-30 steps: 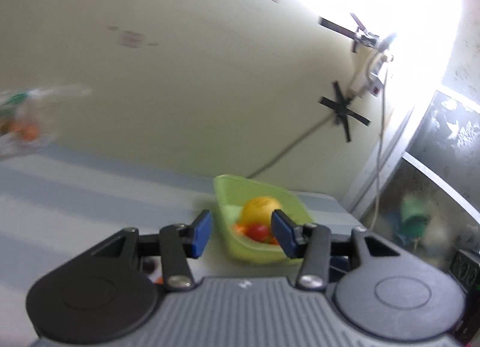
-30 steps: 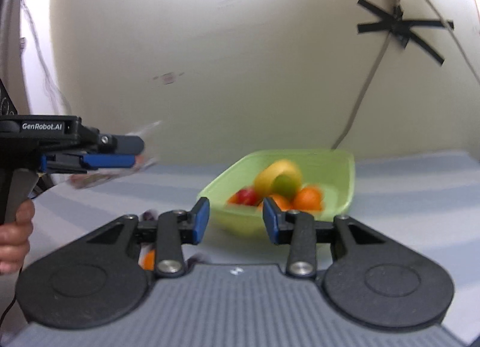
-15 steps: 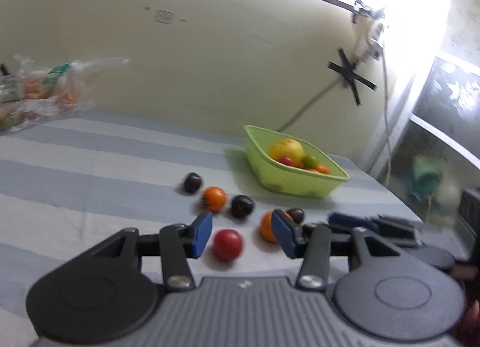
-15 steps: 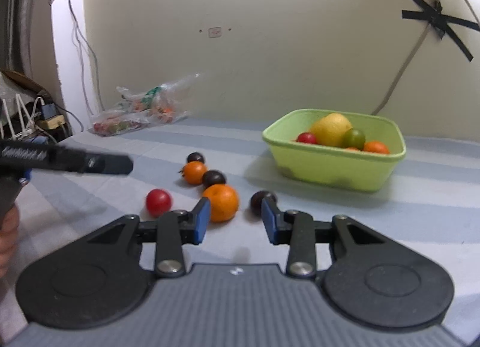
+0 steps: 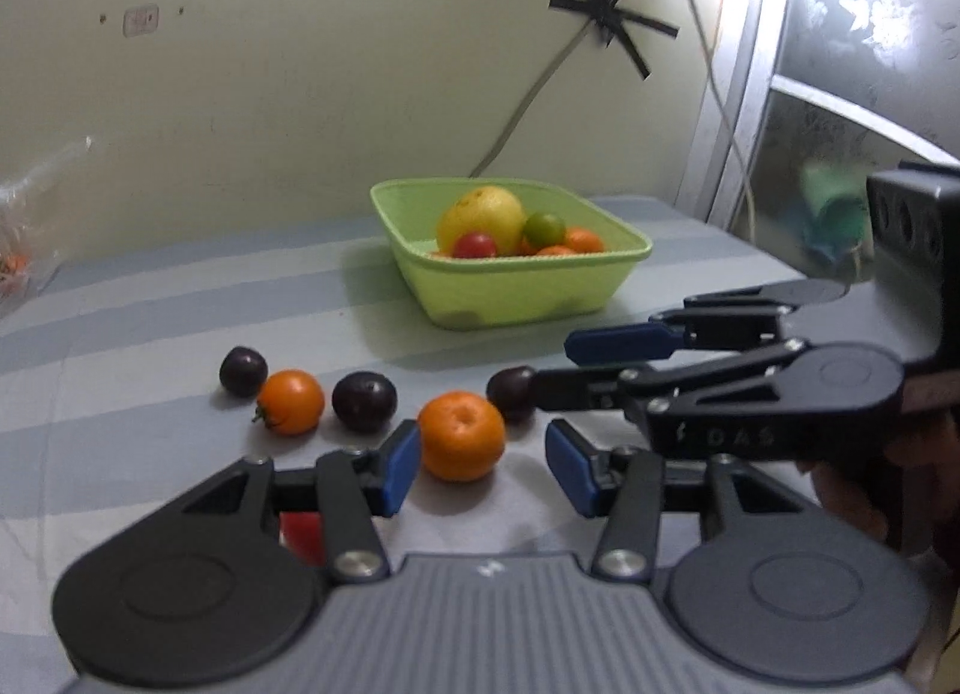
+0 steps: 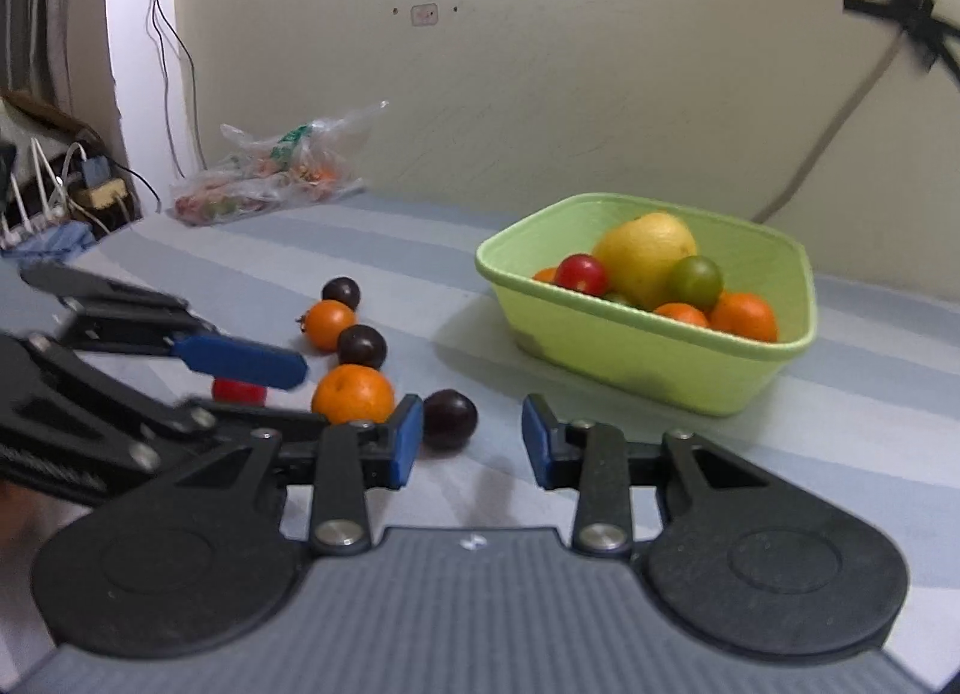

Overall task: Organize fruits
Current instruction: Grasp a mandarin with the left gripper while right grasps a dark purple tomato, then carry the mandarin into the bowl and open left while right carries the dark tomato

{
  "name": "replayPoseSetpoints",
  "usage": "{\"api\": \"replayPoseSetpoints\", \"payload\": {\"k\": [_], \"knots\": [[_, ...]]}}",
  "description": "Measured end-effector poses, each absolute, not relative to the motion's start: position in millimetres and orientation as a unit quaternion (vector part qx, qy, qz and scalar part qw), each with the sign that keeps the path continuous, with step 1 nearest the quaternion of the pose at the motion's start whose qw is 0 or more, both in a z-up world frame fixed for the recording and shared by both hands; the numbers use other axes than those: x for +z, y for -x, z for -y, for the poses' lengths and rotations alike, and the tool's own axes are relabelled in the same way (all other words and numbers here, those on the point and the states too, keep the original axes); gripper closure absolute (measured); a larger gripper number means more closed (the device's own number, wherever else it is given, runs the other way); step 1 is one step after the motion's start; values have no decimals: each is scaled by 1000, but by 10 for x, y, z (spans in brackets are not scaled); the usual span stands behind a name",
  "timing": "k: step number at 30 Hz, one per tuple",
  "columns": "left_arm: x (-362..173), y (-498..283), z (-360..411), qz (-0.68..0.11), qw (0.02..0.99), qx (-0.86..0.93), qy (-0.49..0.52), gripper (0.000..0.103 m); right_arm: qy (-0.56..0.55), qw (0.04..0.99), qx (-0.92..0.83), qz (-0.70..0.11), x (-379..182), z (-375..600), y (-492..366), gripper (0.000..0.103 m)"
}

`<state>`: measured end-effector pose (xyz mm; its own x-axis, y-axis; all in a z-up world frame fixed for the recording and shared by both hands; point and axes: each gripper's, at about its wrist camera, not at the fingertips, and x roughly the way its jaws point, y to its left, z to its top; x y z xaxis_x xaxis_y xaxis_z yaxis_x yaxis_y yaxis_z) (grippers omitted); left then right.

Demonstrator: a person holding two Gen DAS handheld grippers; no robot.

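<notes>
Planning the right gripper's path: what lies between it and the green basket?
Only bare striped cloth lies between the right gripper and the basket, as the right wrist view shows. A dark plum sits off by its left finger.

- Window (image 5: 840,3) at the left view's top right is blowing out, glaring white.
- Bowl (image 5: 516,292) is casting a soft shadow leftward on the table (image 5: 150,298).
- Fisheye is bending the edges, corners going black.
- Right view's tape cross (image 6: 900,27) is smearing; both views are looking slightly soft.
</notes>
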<state>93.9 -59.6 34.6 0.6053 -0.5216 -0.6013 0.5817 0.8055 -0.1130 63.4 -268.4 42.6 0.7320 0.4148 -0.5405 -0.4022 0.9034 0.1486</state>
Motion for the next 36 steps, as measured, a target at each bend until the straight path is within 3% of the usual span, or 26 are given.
{"api": "replayPoseSetpoints", "payload": {"k": [6, 9, 27, 36], "knots": [[281, -1043, 634, -330, 895, -293, -53, 55, -38, 920, 226, -317, 358, 2634, -777, 67], [248, -1098, 640, -334, 892, -301, -44, 63, -72, 911, 242, -327, 324, 2665, -806, 77], [248, -227, 903, -330, 856, -393, -56, 66, -72, 937, 176, -294, 370, 2928, 440, 77], [391, -315, 919, -318, 868, -377, -53, 66, -89, 951, 155, -252, 492, 3099, 396, 77]]}}
